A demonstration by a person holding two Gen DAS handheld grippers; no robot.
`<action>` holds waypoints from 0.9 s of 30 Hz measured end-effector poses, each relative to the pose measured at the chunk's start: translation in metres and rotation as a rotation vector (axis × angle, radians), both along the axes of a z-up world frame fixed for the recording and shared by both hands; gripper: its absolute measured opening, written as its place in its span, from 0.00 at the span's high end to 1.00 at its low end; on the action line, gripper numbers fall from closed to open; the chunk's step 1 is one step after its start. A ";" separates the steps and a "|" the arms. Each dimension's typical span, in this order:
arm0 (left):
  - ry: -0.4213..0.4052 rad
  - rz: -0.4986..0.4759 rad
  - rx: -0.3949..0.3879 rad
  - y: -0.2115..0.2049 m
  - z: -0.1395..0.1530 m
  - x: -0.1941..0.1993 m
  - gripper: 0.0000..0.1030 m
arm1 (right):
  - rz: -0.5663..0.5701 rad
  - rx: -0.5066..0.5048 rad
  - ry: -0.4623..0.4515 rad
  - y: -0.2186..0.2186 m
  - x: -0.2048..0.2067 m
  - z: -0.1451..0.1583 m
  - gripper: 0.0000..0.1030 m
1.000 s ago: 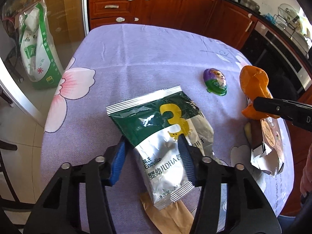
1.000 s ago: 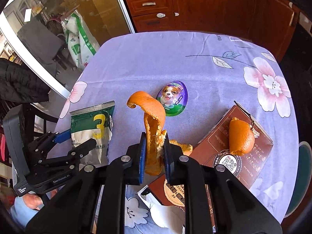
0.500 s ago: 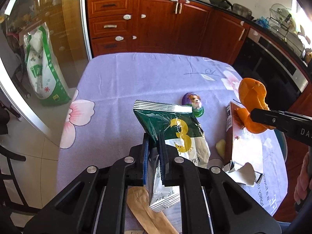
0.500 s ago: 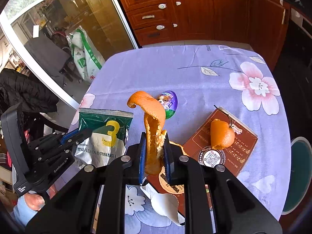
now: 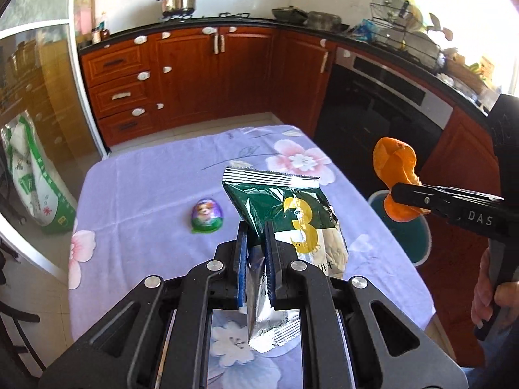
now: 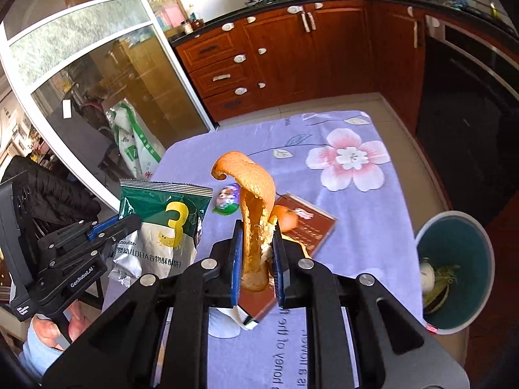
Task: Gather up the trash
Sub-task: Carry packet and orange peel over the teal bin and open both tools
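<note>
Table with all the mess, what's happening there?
A person is clearing trash with two handheld grippers. The left gripper is shut on a green snack bag, lifted off the table. The right gripper is shut on an orange peel. A bin waits beside the table; an egg-shaped wrapper and a brown box remain.

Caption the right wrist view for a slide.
Right gripper holds orange peel above the table; teal bin waits to the right.

Green-silver snack bag [image 5: 285, 220] lifted upright, curled orange peel [image 6: 256, 227] held aloft beside it
</note>
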State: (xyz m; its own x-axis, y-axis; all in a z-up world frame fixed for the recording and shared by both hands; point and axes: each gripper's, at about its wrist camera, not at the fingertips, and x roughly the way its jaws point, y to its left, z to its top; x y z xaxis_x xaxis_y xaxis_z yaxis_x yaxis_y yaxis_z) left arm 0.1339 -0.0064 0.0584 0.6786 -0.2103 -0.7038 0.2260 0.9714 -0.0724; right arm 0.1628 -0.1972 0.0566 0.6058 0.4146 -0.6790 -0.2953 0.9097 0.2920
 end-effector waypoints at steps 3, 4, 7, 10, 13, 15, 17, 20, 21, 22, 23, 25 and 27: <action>0.010 -0.077 -0.008 -0.041 -0.002 0.002 0.89 | -0.065 0.008 0.001 -0.044 -0.007 -0.002 0.85; 0.014 -0.101 -0.007 -0.056 -0.003 0.003 0.89 | -0.090 0.005 0.002 -0.060 -0.011 -0.003 0.85; 0.037 -0.161 -0.001 -0.097 -0.012 0.006 0.89 | -0.163 -0.007 0.014 -0.106 -0.019 -0.012 0.85; 0.056 -0.212 0.004 -0.132 -0.022 0.010 0.89 | -0.234 -0.001 0.051 -0.150 -0.023 -0.028 0.85; 0.078 -0.246 0.019 -0.160 -0.033 0.017 0.89 | -0.291 0.022 0.094 -0.187 -0.024 -0.048 0.85; 0.094 -0.265 0.031 -0.179 -0.040 0.022 0.89 | -0.319 0.046 0.124 -0.207 -0.023 -0.063 0.85; 0.107 -0.282 0.044 -0.193 -0.046 0.028 0.89 | -0.340 0.066 0.152 -0.221 -0.021 -0.076 0.85; 0.126 -0.305 0.059 -0.211 -0.057 0.036 0.89 | -0.367 0.081 0.193 -0.237 -0.011 -0.097 0.85; 0.131 -0.311 0.062 -0.213 -0.060 0.038 0.89 | -0.376 0.088 0.207 -0.241 -0.007 -0.103 0.85; 0.139 -0.311 0.065 -0.219 -0.063 0.041 0.89 | -0.385 0.100 0.224 -0.247 -0.004 -0.110 0.85; 0.144 -0.317 0.068 -0.224 -0.066 0.043 0.89 | -0.393 0.106 0.239 -0.251 -0.001 -0.118 0.85; 0.155 -0.329 0.073 -0.233 -0.072 0.048 0.89 | -0.400 0.115 0.268 -0.259 0.005 -0.130 0.85; 0.167 -0.339 0.078 -0.242 -0.078 0.053 0.89 | -0.403 0.121 0.293 -0.263 0.010 -0.141 0.84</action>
